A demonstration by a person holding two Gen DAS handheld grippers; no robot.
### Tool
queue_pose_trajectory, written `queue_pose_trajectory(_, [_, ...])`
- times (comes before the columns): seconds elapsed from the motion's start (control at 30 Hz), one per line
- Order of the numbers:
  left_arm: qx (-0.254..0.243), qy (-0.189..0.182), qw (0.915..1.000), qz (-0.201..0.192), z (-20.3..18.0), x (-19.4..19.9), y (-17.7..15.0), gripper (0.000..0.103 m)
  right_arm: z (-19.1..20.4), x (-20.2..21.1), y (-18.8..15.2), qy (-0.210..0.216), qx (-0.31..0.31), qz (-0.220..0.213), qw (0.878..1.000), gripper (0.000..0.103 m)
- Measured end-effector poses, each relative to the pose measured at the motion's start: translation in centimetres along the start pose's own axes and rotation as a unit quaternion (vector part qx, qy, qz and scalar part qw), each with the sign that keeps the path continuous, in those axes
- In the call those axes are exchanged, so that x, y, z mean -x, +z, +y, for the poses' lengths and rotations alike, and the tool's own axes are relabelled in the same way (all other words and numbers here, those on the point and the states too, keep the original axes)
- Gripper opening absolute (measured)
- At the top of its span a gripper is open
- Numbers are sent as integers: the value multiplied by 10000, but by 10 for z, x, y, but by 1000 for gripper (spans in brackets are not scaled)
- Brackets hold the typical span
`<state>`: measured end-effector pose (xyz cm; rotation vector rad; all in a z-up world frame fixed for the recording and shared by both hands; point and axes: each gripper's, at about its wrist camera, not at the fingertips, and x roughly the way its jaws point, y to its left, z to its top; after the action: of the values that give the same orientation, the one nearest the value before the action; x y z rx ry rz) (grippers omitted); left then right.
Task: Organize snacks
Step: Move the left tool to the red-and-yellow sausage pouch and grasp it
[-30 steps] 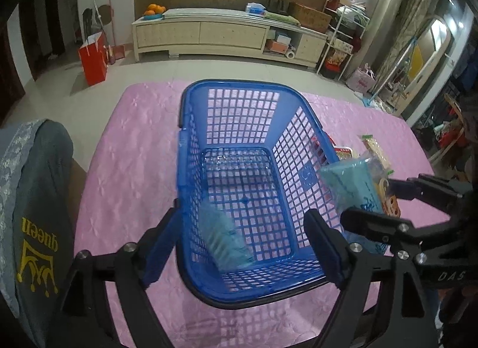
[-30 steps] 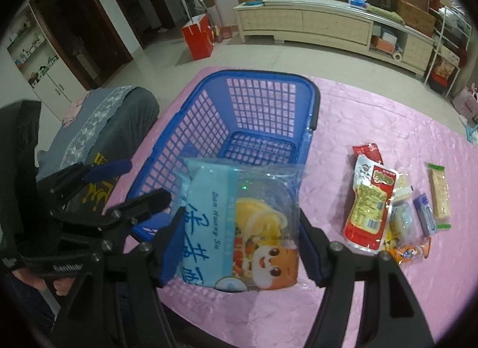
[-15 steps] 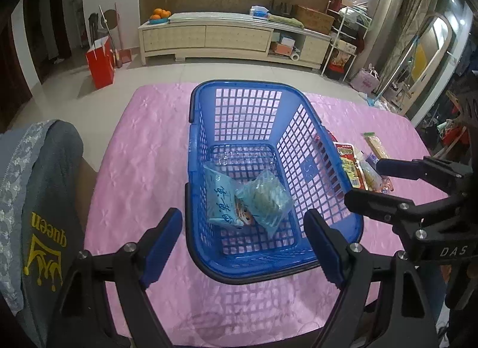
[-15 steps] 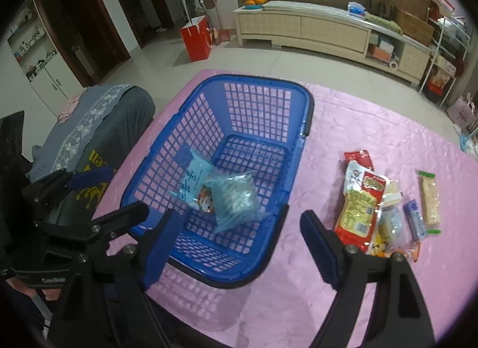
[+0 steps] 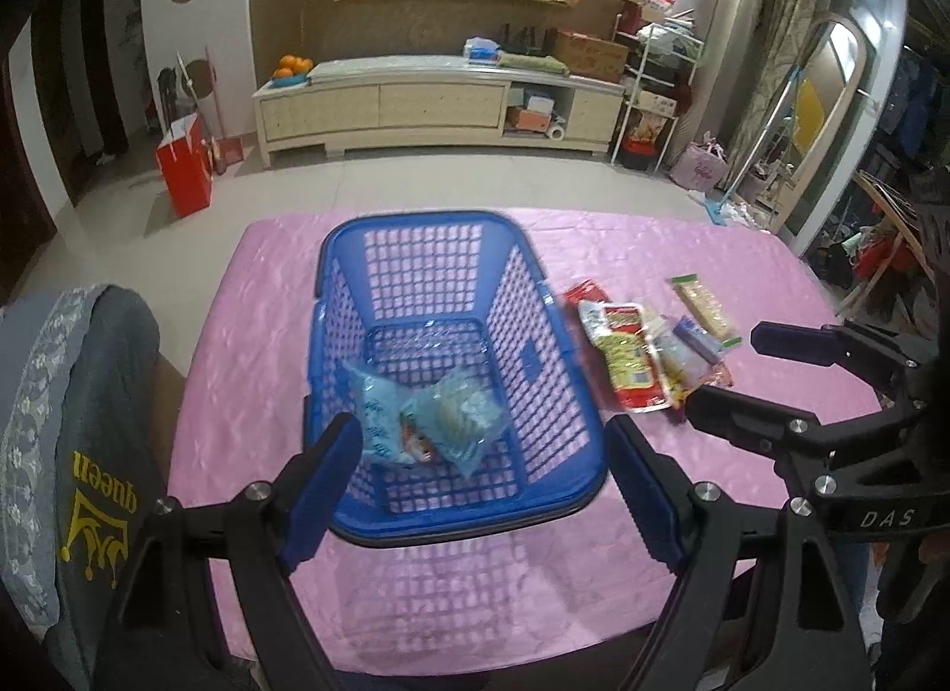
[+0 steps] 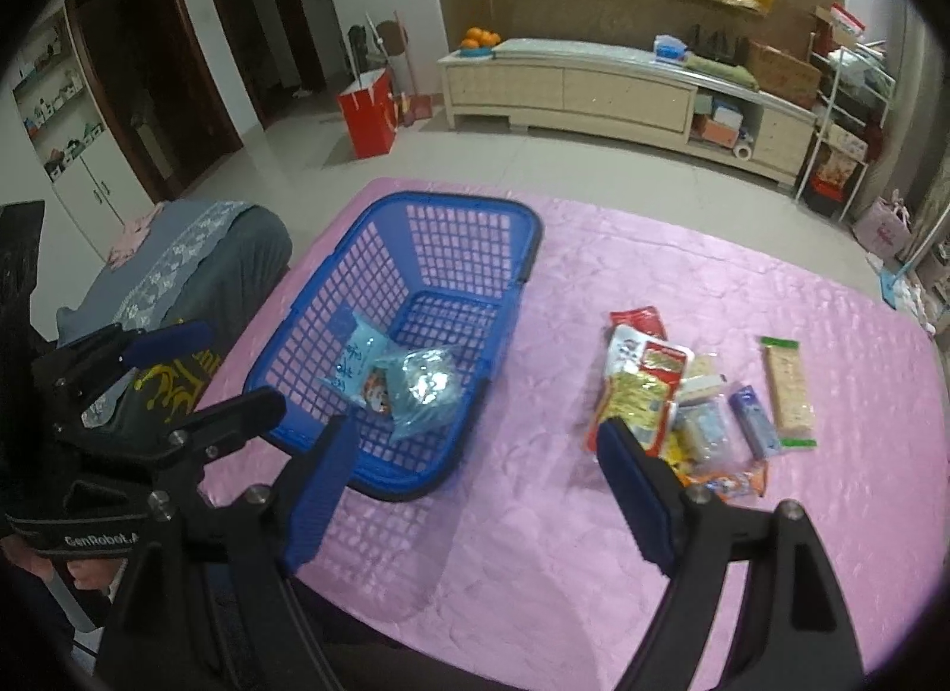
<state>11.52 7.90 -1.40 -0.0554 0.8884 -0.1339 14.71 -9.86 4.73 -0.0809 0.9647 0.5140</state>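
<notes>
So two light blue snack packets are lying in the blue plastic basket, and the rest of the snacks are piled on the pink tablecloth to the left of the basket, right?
Not quite. The two light blue snack packets do lie in the blue plastic basket, but the rest of the snacks are piled on the pink tablecloth to the basket's right, as the right wrist view shows.

Blue basket [image 5: 522, 299]: glossy plastic lattice. Tablecloth [image 5: 249, 370] beneath: pink, satiny, embossed cloth. Snack packets [image 6: 409, 388] in basket: crinkly, shiny film. Gripper pads [image 6: 314, 501]: matt blue.

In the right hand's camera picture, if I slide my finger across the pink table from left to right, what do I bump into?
Blue basket with light blue snack packets inside → big red and yellow packet → small blue packet → long green-ended bar.
</notes>
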Motion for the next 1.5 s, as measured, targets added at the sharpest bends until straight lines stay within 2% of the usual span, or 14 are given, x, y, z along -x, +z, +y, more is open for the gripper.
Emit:
queue_pose_trajectory(0.13, [3, -95, 9999, -65, -20, 6, 7, 82, -21, 17, -5, 12, -160, -110, 9998, 85])
queue_pose_trajectory(0.33, [-322, -120, 9994, -109, -63, 3, 15, 82, -56, 36, -18, -56, -423, -134, 9990, 85])
queue_pose_trajectory(0.57, [-512, -246, 9984, -57, -112, -11, 24, 82, -101, 59, -32, -159, -665, -332, 9971, 85])
queue_pose_trajectory(0.8, [-628, -401, 9972, -7, -157, -29, 32, 82, -144, 74, -42, -381, -711, -331, 9962, 85])
queue_pose_trajectory(1.17, [-908, -345, 9947, 342, -210, -75, 34, 82, -197, 60, -53, -475, -953, -135, 9942, 85])
queue_pose_trajectory(1.4, [-876, -285, 9945, 494, -217, -101, 38, 82, -218, 37, -57, -476, -1011, 17, 9937, 85])
queue_pose_trajectory(1.5, [-714, -219, 9953, 611, -212, -119, 40, 82, -230, 20, -61, -434, -1096, 161, 9929, 85])
